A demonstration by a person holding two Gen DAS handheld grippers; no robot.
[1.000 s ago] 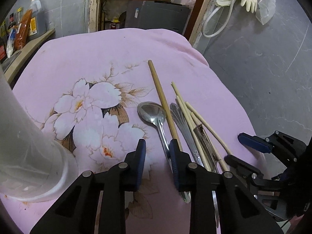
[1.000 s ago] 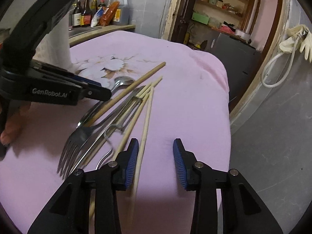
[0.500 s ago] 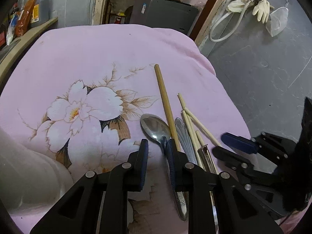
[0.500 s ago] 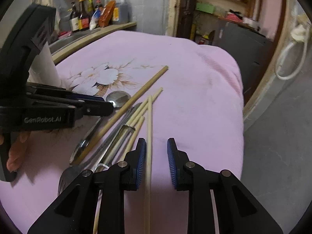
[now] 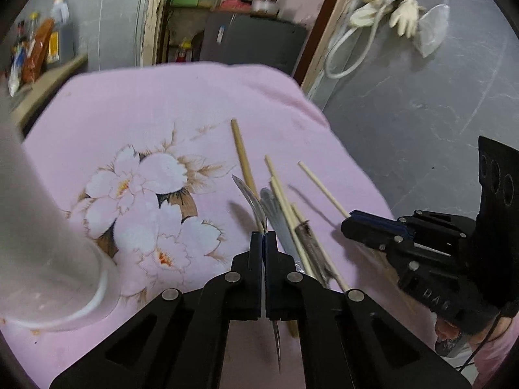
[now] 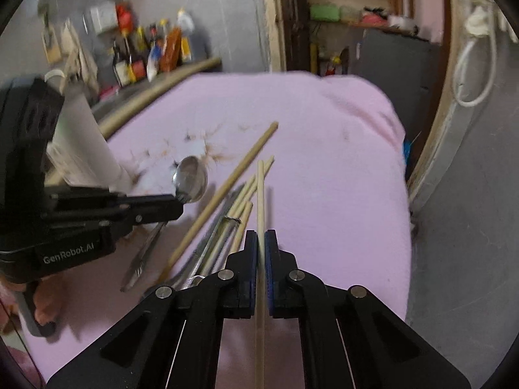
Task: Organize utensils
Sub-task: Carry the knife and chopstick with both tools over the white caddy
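Observation:
My left gripper (image 5: pixel 263 238) is shut on a metal spoon (image 5: pixel 251 201) and holds it tilted above the pink cloth; the spoon's bowl (image 6: pixel 190 179) shows in the right wrist view. My right gripper (image 6: pixel 261 236) is shut on a thin wooden chopstick (image 6: pixel 260 201), lifted off the pile. On the cloth lie a thick wooden stick (image 5: pixel 244 157), more chopsticks (image 5: pixel 282 194), a knife (image 5: pixel 275 217) and a fork handle (image 6: pixel 142 259). A white translucent cup (image 5: pixel 42 243) stands at the left.
The pink flowered cloth (image 5: pixel 146 123) covers the table, which drops off at the right to a grey floor (image 5: pixel 421 97). Bottles (image 6: pixel 149 52) stand on a counter behind. A dark cabinet (image 5: pixel 253 45) is at the back.
Both grippers have shut: the left on the spoon, the right on a chopstick. Both have lifted their pieces off the cloth.

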